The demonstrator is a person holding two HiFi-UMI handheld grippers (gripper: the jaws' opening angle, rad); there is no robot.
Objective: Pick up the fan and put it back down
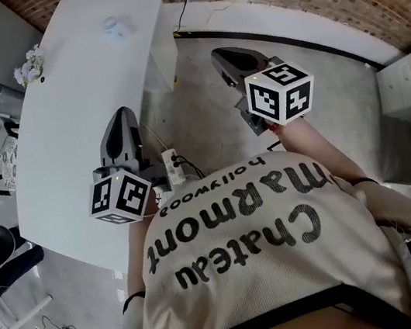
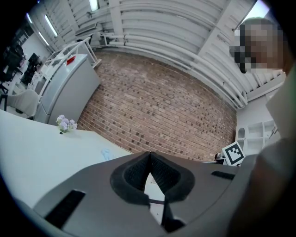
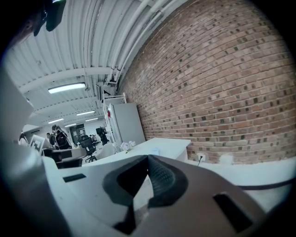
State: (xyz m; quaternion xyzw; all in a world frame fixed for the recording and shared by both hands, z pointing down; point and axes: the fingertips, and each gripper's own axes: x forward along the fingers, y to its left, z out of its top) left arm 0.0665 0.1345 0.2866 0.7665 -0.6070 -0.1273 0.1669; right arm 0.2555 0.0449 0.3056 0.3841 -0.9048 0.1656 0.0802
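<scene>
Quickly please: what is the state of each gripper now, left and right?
Left gripper: closed, holding nothing.
Right gripper: closed, holding nothing.

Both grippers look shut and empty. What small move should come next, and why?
Likely carry both grippers forward along the white table toward the small pale object near its far end, possibly the fan. The left gripper and right gripper are shut, empty and well short of it.
</scene>
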